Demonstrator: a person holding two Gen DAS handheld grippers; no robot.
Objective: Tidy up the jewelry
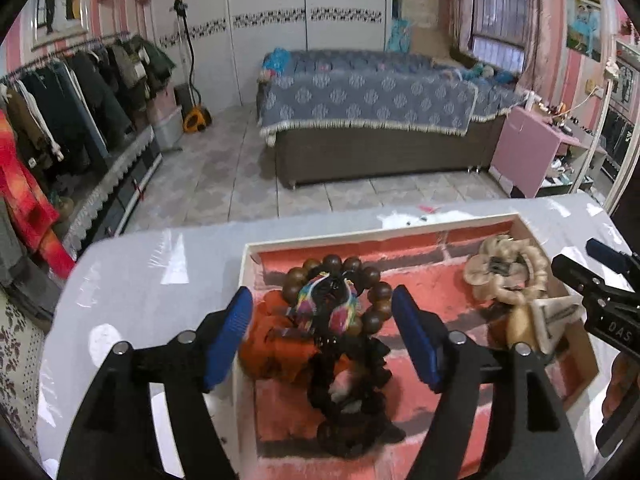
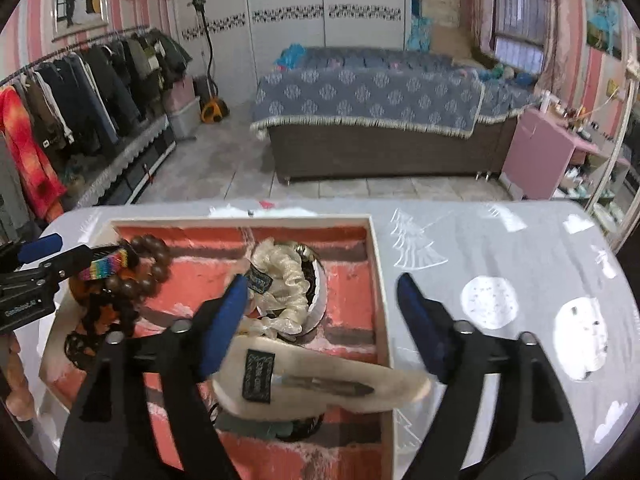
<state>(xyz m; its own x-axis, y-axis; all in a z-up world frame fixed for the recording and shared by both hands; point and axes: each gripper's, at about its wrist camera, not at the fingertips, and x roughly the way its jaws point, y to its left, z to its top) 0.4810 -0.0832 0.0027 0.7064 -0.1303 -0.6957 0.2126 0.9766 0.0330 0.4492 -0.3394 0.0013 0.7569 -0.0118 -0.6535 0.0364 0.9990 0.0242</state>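
Both tongs spread wide and empty! The left gripper (image 1: 322, 328) hangs over the left half of the red-lined tray (image 1: 384, 236), fingers straddling a heap: the brown wooden bead bracelet (image 1: 370, 280) ringed round a rainbow-striped band (image 1: 320, 308), an orange scrunchie (image 1: 268, 344) to the left, and a dark bead strand (image 1: 352, 392) trailing back toward the camera. Everything there sits right between the blue pads (image 1: 230, 332), dead ahead and slightly below.

Over on the other side, the right gripper (image 2: 320, 320) hovers above the tray's right edge (image 2: 380, 280). A cream hair clip (image 2: 320, 392) with a black label lies crosswise beneath it, long axis running left to right, its end resting on the tray rim. Beyond it, the cream satin scrunchie (image 2: 284, 280). The table (image 2: 500, 248) with its printed plastic cover stretches right.

My read: the clip belongs to the right tongs, which are nearer it. As it lies across the opening, gripping its width probably means turning the wrist first.
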